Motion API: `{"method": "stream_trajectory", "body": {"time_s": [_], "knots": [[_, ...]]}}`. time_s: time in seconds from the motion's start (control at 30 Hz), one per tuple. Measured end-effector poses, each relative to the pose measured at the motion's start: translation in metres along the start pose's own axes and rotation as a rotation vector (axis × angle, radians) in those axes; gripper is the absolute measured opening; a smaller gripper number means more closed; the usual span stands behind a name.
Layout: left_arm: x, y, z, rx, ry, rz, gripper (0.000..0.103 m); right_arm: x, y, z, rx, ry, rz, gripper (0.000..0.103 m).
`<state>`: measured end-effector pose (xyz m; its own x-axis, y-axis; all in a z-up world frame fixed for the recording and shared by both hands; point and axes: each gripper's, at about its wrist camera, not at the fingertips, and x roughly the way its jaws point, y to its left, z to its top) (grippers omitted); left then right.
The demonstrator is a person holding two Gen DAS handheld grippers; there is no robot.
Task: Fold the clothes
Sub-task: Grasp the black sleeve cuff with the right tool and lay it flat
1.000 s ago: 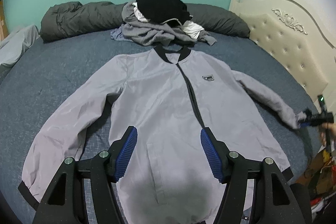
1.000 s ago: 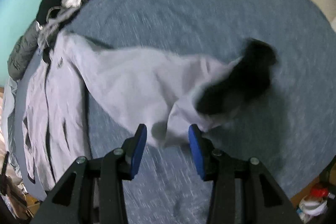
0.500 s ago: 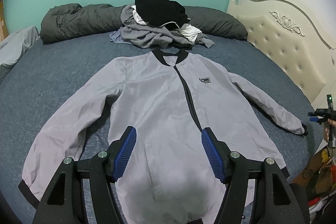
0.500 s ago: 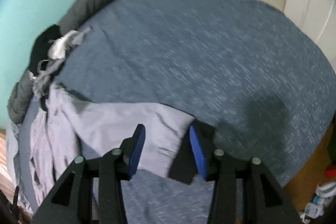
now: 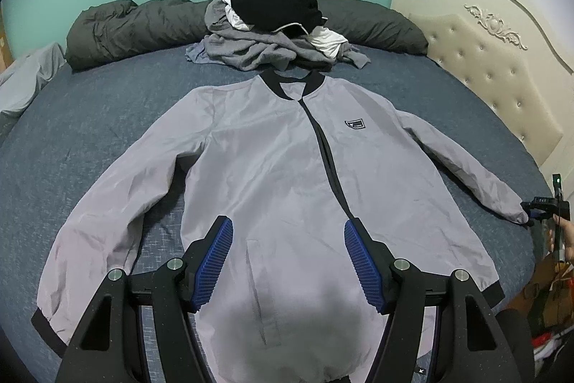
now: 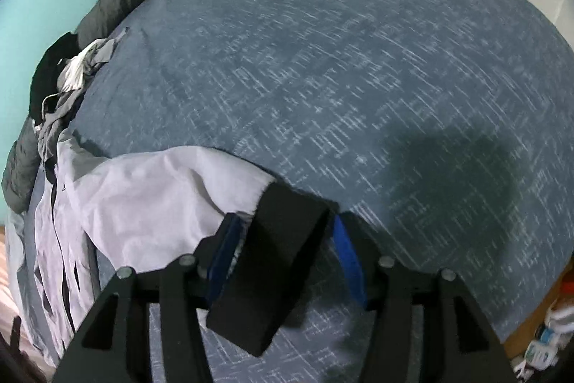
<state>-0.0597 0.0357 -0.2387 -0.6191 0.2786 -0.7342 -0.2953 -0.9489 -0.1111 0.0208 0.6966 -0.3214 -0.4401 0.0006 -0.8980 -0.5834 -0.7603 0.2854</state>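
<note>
A light grey zip jacket point(image 5: 287, 167) with black collar, cuffs and hem lies flat, front up, on the blue bedspread point(image 5: 89, 131), both sleeves spread out. My left gripper point(image 5: 287, 228) hovers open over the jacket's lower front, nothing between its blue pads. At the far right edge my right gripper point(image 5: 538, 207) sits at the end of the right sleeve. In the right wrist view the black cuff point(image 6: 276, 257) of that sleeve point(image 6: 154, 196) lies slantwise between the jaws of my right gripper point(image 6: 285, 221). A gap shows beside the right pad point(image 6: 348, 261), so the gripper is open.
A heap of grey, black and white clothes point(image 5: 272, 24) sits beyond the collar, in front of a rolled dark grey duvet point(image 5: 136, 24). A cream tufted headboard point(image 5: 502, 78) borders the bed on the right. A hand point(image 5: 568, 236) and floor clutter point(image 6: 549, 336) lie past the bed's edge.
My right gripper swept over the bed and now has the black cuff between its jaws, where before the cuff lay beyond them. The right sleeve lies straighter. My left gripper stayed put.
</note>
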Motion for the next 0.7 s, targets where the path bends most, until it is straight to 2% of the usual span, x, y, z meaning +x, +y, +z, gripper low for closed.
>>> {"method": "stream_trajectory", "body": {"time_s": [0.1, 0.13, 0.27, 0.43, 0.6, 0.7], "knots": [[0.004, -0.005, -0.001, 0.008, 0.007, -0.002, 0.069, -0.007, 0.009, -0.001, -0.032, -0.037, 0.012, 0.017], [0.005, -0.006, -0.001, 0.01, 0.009, -0.002, 0.069, -0.013, 0.013, 0.001, -0.047, -0.063, 0.014, 0.014], [0.008, -0.008, -0.001, 0.018, 0.017, 0.001, 0.069, -0.044, 0.029, 0.017, -0.11, -0.197, 0.015, 0.011], [0.014, -0.008, -0.002, 0.02, 0.03, 0.013, 0.069, -0.09, 0.046, 0.061, -0.144, -0.372, 0.022, 0.01], [0.023, -0.008, -0.002, 0.022, 0.047, 0.03, 0.069, -0.111, 0.056, 0.108, -0.139, -0.478, 0.02, 0.01], [0.031, -0.007, -0.002, 0.024, 0.062, 0.04, 0.069, -0.114, 0.054, 0.132, -0.137, -0.504, -0.009, 0.01]]}}
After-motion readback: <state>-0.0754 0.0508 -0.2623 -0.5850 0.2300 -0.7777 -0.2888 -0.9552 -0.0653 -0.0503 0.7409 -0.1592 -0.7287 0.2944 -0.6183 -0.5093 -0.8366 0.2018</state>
